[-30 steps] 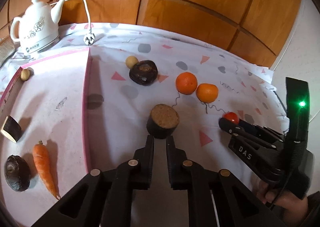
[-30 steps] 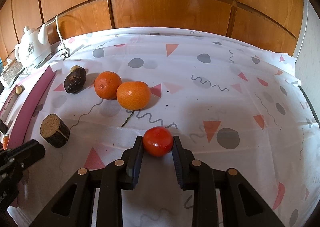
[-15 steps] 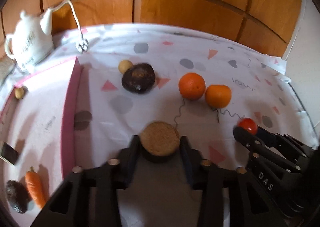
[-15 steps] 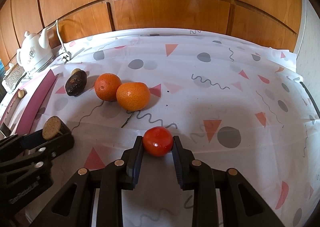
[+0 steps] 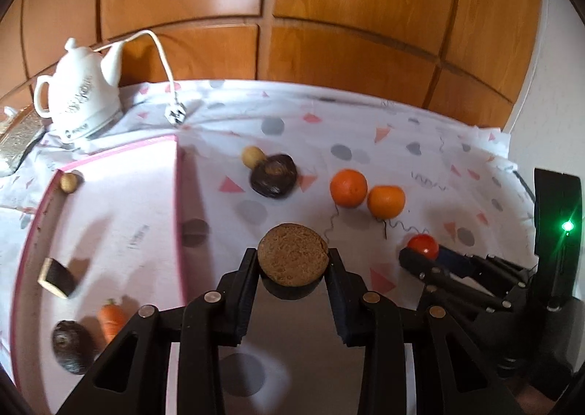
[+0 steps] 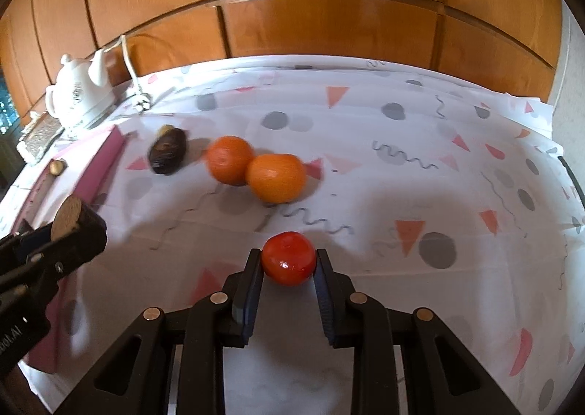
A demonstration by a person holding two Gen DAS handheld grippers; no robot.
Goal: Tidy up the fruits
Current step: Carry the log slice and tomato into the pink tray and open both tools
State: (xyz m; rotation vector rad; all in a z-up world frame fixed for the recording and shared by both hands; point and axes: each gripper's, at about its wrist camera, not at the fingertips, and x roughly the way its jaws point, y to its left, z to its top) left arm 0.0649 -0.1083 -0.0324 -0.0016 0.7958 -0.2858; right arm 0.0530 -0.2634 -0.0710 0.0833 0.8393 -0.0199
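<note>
My left gripper (image 5: 292, 267) is shut on a dark chunk with a tan cut face (image 5: 292, 259) and holds it above the cloth; it also shows in the right wrist view (image 6: 75, 225). My right gripper (image 6: 289, 261) is shut on a red tomato (image 6: 289, 258), also in the left wrist view (image 5: 423, 246). Two oranges (image 6: 229, 159) (image 6: 276, 177) lie side by side on the cloth. A dark wrinkled fruit (image 5: 273, 175) lies beside a small yellow one (image 5: 251, 156). A pink-rimmed tray (image 5: 179, 203) at left holds a carrot (image 5: 111, 318), a dark fruit (image 5: 69, 345), a cut chunk (image 5: 55, 276) and a small nut (image 5: 68, 182).
A white kettle (image 5: 82, 101) with a cord and plug (image 5: 175, 115) stands at the back left. Wood panelling (image 6: 329, 20) runs behind the table. The patterned cloth (image 6: 438, 195) stretches to the right.
My left gripper opened, closed around the dark chunk and lifted it off the cloth. My right gripper kept its hold on the tomato and rose slightly.
</note>
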